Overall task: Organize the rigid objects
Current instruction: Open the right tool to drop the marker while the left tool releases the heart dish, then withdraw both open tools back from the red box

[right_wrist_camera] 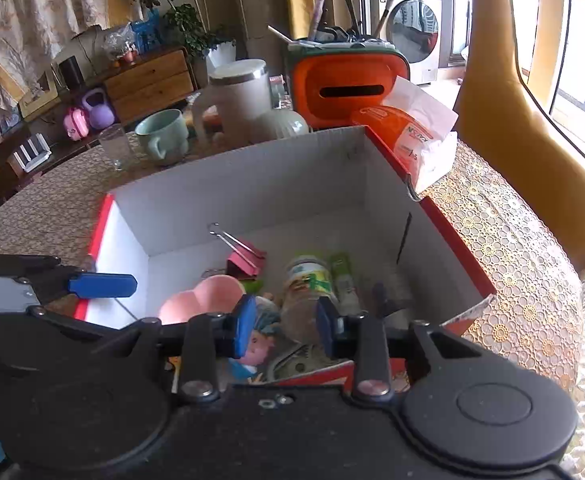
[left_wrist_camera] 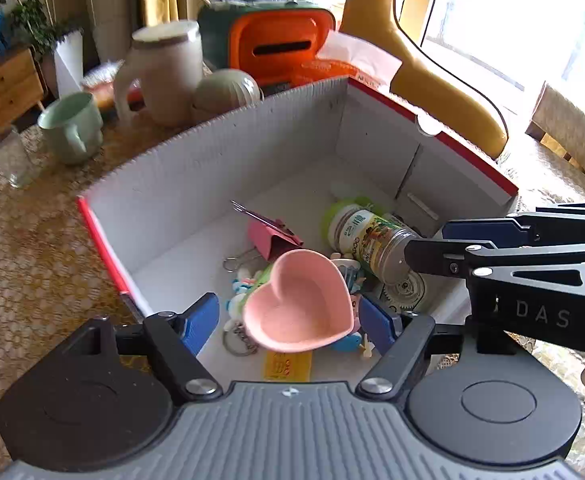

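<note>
Left gripper hung wide open above the red-edged cardboard box, its blue pads clear of the pink heart-shaped dish, which rested tilted on the small toys inside. Right gripper was open too, around the lying spice jar without clearly touching it. If the pads closed off-centre, the round jar would likely roll or squirt aside; the two tools were near enough to collide, and the dish could slide deeper. Beneath the box lay a lace-patterned tablecloth; a mint mug, a pitcher and an orange container stood behind.
</note>
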A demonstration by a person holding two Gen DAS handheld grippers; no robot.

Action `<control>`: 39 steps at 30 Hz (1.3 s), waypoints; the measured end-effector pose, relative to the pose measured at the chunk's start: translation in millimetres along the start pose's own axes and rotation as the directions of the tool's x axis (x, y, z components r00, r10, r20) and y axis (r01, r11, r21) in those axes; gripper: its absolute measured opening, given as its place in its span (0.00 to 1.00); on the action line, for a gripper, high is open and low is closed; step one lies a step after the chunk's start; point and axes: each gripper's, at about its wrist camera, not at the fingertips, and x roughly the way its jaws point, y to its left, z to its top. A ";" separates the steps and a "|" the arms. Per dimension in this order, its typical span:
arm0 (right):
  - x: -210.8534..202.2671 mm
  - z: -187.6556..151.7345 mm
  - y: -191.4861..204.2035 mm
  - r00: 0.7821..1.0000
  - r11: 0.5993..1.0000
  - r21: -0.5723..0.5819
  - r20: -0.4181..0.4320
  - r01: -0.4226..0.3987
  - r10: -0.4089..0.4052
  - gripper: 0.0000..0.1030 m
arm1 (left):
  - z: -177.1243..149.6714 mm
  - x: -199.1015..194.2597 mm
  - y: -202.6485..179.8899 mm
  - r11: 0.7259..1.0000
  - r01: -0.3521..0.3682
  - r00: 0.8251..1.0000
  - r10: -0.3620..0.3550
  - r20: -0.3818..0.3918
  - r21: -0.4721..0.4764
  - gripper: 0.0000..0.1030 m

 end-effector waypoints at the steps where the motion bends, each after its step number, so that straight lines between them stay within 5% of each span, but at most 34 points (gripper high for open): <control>1: -2.8 -0.7 2.0 1.000 1.000 0.000 0.004 -0.002 0.002 0.32 | -1.2 -3.9 0.8 1.000 0.001 1.000 -0.001 0.006 -0.001 0.74; 26: -83.2 -42.4 47.5 0.974 0.989 0.005 0.174 -0.147 0.144 0.45 | -61.9 -120.2 37.3 0.998 0.011 0.977 0.004 0.215 -0.068 0.80; 35: -106.3 -66.0 59.7 0.957 0.988 -0.008 0.247 -0.154 0.152 0.68 | -87.3 -142.8 43.8 0.997 0.019 0.965 0.000 0.261 -0.070 0.83; 39: -111.7 -73.1 64.7 0.953 0.989 -0.023 0.264 -0.148 0.148 0.76 | -97.1 -150.4 45.0 0.997 0.028 0.959 -0.005 0.282 -0.077 0.98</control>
